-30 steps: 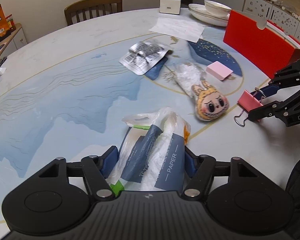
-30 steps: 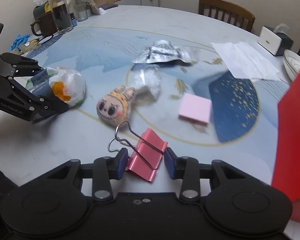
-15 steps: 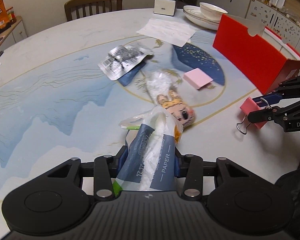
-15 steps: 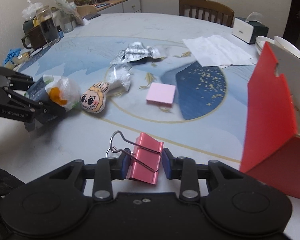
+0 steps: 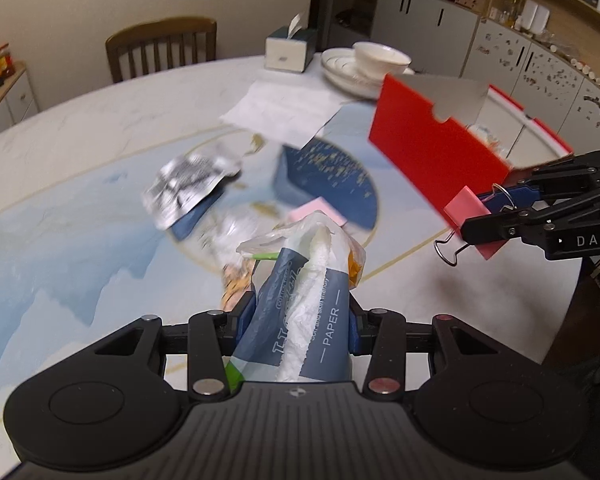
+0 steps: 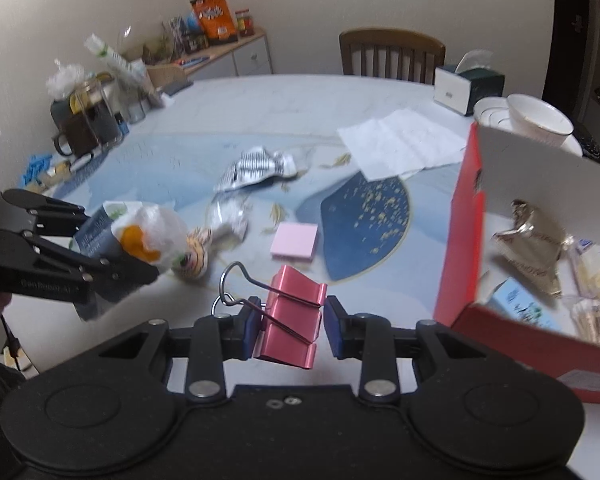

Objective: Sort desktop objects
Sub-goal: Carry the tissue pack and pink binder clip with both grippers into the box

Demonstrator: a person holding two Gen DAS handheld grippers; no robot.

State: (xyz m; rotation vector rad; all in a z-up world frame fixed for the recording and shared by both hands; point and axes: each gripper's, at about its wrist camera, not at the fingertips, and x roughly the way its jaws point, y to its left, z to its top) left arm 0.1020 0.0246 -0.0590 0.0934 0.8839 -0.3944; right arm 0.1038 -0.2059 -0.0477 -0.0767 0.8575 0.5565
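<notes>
My left gripper (image 5: 300,320) is shut on a tissue pack in a plastic bag (image 5: 304,316) and holds it above the table; it also shows in the right wrist view (image 6: 132,236). My right gripper (image 6: 288,320) is shut on a pink binder clip (image 6: 294,314) and holds it in the air beside the red box (image 6: 460,240). The clip also shows in the left wrist view (image 5: 470,220). On the table lie a plush doll (image 6: 194,258), a pink sticky-note pad (image 6: 294,240), a silver wrapper (image 6: 256,166) and a crumpled clear bag (image 6: 230,216).
The red box (image 5: 432,160) holds several snack packets (image 6: 534,240). White paper (image 6: 400,142), a tissue box (image 6: 466,86) and stacked bowls (image 6: 536,116) sit at the far side. A dark mug (image 6: 86,128) and clutter stand at the left edge. A chair (image 6: 392,52) is behind the table.
Both grippers have risen off the table with their loads. The left one closed tighter on the tissue pack. The right one carried the clip toward the red box.
</notes>
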